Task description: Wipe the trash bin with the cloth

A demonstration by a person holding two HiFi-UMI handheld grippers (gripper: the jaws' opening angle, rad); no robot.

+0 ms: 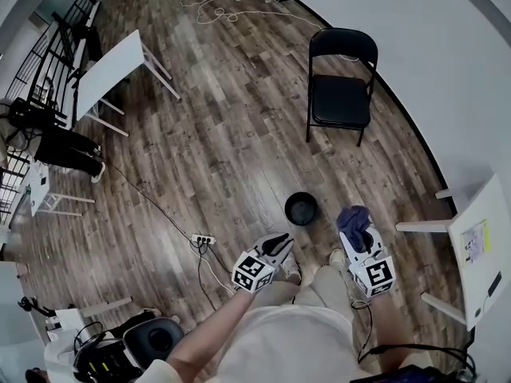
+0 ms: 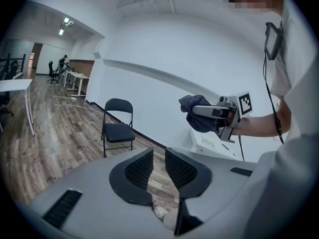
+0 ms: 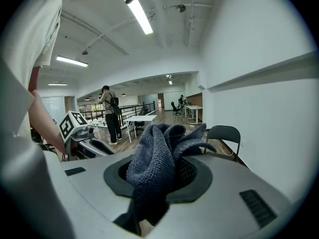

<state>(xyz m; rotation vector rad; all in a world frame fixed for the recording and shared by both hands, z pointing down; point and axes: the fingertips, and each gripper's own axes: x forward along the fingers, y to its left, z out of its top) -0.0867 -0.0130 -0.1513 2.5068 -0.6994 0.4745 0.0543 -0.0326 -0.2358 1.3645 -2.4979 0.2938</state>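
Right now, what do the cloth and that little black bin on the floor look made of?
The cloth: blue-grey fabric, likely microfibre; nubby looped weave shows. The bin: matte black, probably plastic; smooth round wall, no glare, too small to be sure.

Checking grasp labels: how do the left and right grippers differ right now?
The right gripper is shut on the dark blue cloth; the left gripper holds nothing. The left's jaws stand slightly apart with floor showing between them; the right's are packed with fabric. Both are clear of the black trash bin.
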